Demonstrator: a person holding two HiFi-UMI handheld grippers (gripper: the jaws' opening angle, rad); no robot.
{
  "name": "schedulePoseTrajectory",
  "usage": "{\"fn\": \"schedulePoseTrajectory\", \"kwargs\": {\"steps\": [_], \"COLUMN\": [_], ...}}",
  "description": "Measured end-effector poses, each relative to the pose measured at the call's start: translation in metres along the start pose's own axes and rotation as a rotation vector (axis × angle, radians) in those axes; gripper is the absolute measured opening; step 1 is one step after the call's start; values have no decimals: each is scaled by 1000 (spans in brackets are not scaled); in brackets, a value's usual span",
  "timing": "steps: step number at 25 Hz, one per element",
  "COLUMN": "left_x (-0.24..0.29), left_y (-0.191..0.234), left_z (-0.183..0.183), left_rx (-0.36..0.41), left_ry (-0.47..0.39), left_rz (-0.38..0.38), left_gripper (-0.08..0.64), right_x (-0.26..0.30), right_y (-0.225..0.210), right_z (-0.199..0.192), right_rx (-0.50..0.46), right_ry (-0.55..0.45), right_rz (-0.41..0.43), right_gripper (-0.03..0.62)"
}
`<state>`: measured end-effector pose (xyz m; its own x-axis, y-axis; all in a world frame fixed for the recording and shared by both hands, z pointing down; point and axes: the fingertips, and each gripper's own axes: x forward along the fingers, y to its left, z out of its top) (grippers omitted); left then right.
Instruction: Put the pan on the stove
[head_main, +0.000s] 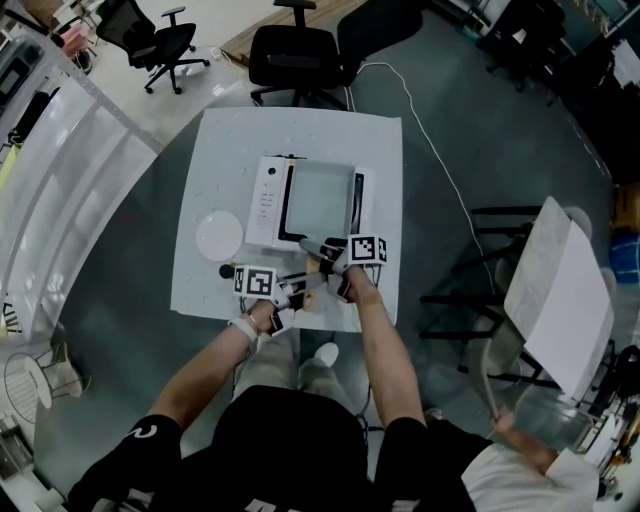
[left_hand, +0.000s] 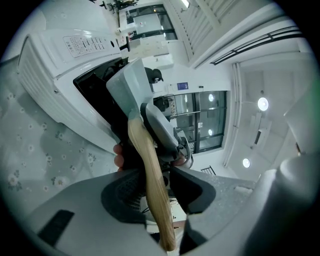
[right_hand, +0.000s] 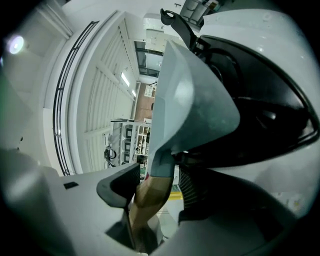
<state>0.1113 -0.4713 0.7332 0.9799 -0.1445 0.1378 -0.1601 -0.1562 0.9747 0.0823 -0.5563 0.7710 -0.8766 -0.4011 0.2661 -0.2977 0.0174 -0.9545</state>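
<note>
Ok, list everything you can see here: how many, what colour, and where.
table: one, white cloth, room centre
stove: one, white with dark top, mid-table
pan: one, grey, on the stove, wooden handle towards the person
round disc: one, white, left of the stove
small item: one, black, near table edge; too small to identify
office chairs: at least two, black, beyond the table
rack: one, black, right of the table
second person: one, lower right, holding white sheets
left hand-held gripper: handle between jaws, looks released
right hand-held gripper: jaws wide, handle between them
</note>
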Motion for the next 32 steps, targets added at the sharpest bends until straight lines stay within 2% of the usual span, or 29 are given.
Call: {"fn": "schedulePoseTrajectory", "kwargs": {"steps": [6,12,18,25,32], "left_x": [-1,-19,-35,-57,-75], "left_y": [-5,2,-9,-22,-51], "left_z": [-9,-9,-10,-14,-14], "left_rx": [20,46,91,210,396], "left_ry": [23,-26,-92,-147,-212], "left_rz": [22,67,115,217,340], "left_gripper": [218,229,229,227,208], "right_x": [-11,-29,-56,-83,-121], "right_y": [4,4,7,22,45], "right_z": [-12,-18,-23,-30,-36], "right_rx": [2,-13,-55,-158,-331], "right_ry": [4,-25,-52,-99,-162], "right_rz": [0,-13,-68,-132,-234], "right_gripper": [222,225,225,215,178]}}
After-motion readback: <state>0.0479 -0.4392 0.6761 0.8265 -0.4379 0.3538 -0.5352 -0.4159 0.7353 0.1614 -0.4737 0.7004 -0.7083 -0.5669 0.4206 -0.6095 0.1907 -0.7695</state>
